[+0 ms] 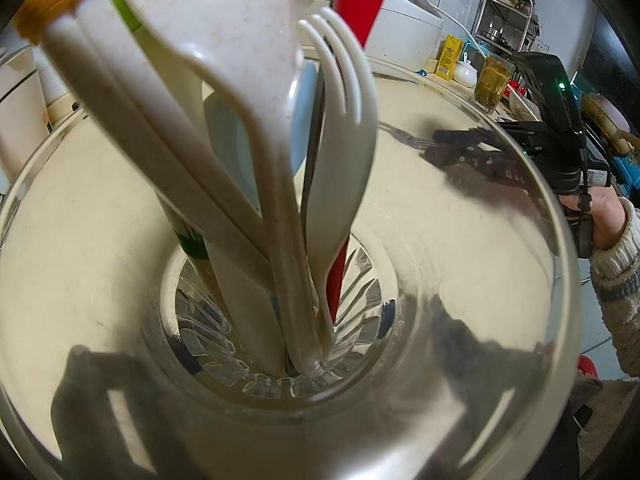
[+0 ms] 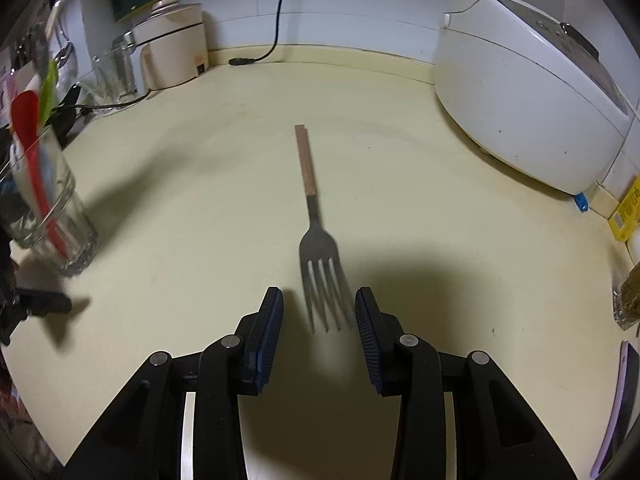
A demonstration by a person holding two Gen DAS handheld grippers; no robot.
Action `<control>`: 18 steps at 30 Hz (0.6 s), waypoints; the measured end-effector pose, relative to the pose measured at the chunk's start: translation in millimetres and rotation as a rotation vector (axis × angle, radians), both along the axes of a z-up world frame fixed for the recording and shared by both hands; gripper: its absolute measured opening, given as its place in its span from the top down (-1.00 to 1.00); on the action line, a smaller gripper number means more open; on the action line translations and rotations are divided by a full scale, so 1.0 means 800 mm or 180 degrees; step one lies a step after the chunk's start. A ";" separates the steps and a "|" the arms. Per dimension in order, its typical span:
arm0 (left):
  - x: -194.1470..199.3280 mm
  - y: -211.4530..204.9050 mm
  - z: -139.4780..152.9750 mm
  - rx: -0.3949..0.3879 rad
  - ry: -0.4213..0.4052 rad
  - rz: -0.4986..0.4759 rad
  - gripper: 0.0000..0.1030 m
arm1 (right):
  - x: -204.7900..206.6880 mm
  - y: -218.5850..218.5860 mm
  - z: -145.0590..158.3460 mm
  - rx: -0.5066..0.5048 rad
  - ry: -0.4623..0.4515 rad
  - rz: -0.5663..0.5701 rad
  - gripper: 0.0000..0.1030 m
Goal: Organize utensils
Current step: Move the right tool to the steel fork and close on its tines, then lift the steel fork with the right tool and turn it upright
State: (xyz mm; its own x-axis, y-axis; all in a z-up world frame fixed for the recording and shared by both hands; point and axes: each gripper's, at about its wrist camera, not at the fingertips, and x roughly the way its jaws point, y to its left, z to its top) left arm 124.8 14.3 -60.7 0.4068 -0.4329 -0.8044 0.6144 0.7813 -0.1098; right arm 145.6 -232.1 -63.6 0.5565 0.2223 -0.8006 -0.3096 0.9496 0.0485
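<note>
Metal fork [image 2: 320, 248] lay on the desk [image 2: 400, 200].
Right tool [image 2: 319, 312] spread, tines between its pads, untouched; left tool's state unclear.

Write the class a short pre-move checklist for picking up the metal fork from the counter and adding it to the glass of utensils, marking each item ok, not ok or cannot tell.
1. Right tongs open: ok, the pads stand apart.
2. Fork between the pads: ok, its tines lie in the gap, untouched.
3. Fork lying free: ok, flat on the counter, nothing on it.
4. Glass upright: ok, standing at the left with utensils in it.
5. Room in the glass: cannot tell; the red spoon, white fork and others crowd it.
6. Left tongs steadying the glass: cannot tell, seen only as dark shapes through the glass.
</note>
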 end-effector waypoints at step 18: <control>0.001 0.001 0.000 0.0005 -0.0003 0.0004 -0.94 | -0.011 0.009 0.014 -0.0053 -0.0246 -0.0055 0.58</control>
